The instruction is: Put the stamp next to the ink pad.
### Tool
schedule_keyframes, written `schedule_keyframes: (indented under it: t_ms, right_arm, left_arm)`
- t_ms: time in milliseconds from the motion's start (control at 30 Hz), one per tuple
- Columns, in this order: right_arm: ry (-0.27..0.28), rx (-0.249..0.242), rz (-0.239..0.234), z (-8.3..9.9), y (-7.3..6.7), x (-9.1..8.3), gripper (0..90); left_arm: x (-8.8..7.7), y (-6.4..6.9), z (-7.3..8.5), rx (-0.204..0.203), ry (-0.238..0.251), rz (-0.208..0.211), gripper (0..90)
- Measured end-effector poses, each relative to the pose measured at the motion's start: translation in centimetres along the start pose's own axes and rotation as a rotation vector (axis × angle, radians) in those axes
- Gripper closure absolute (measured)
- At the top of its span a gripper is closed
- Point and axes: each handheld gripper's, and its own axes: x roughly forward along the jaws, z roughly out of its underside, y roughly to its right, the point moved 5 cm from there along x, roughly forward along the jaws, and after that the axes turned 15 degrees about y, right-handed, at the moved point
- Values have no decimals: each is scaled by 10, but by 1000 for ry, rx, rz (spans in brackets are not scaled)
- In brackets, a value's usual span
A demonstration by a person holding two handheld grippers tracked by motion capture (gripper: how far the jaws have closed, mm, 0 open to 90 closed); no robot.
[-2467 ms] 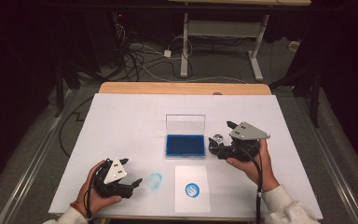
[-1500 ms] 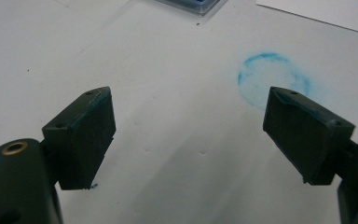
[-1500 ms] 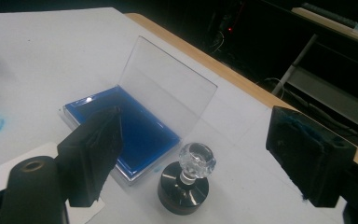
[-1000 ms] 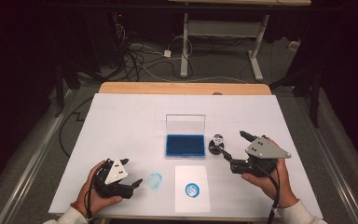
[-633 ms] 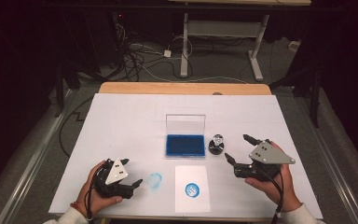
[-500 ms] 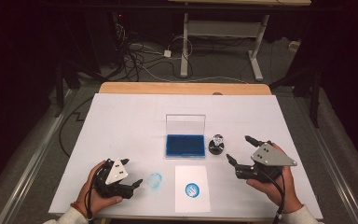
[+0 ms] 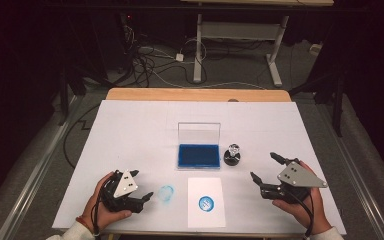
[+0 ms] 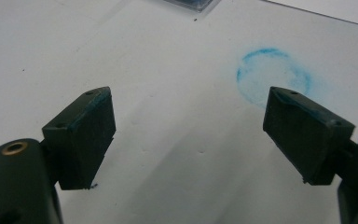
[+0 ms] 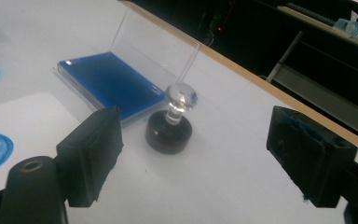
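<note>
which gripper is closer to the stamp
Right. The right gripper sits open just to the stamp's right and a little nearer the person. The left gripper is open far across the table, beside the blue ring smudge.

High view: above the near edge, facing forward and down over the table (image 7: 130,125); gripper views: low, close; right one and high share the stamp (image 9: 170,121).
</note>
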Motion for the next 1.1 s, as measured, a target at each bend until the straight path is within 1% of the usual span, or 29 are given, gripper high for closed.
schedule_keyframes:
  t_ms: [100, 167, 233, 367, 467, 500, 567, 733, 800, 900, 933, 1033, 1100]
  right_arm:
    - [-8, -11, 8, 6, 1, -4, 185]
    - [-15, -30, 17, 10, 1, -6, 184]
    - [-18, -14, 13, 14, 1, -8, 183]
    - [-31, -32, 22, 21, 3, -13, 177]
    - [-35, -12, 36, 27, 4, -16, 168]
    - [-37, -4, 39, 29, 4, -18, 166]
    - [-37, 9, 37, 33, 5, -21, 163]
    - [-55, 30, 53, 46, 8, -29, 163]
    - [-64, 54, 53, 52, 9, -32, 163]
    - [-81, 52, 54, 59, 7, -34, 163]
    - [-85, 59, 51, 61, 5, -34, 163]
    - [-75, 55, 56, 61, 4, -33, 163]
    - [-61, 53, 49, 58, 3, -33, 163]
  left_arm:
    - [0, 0, 0, 2, 0, 1, 164]
    - [0, 0, 0, 5, 0, 2, 164]
    - [1, 0, 0, 11, -3, 0, 164]
    - [1, 0, -1, 10, -1, 2, 164]
    - [1, -1, -1, 11, 1, -3, 164]
    - [1, -1, -1, 16, 6, -11, 164]
    - [-1, -2, -3, 14, 23, -21, 164]
    - [-1, -2, -4, 17, 23, -16, 164]
    - [-1, -1, -4, 19, 26, -16, 164]
    - [-3, -1, -5, 17, 33, -20, 164]
    - [-3, -2, -5, 17, 33, -22, 164]
    - [-5, -1, -4, 16, 33, -26, 164]
    - [-6, -1, -5, 30, 41, -31, 164]
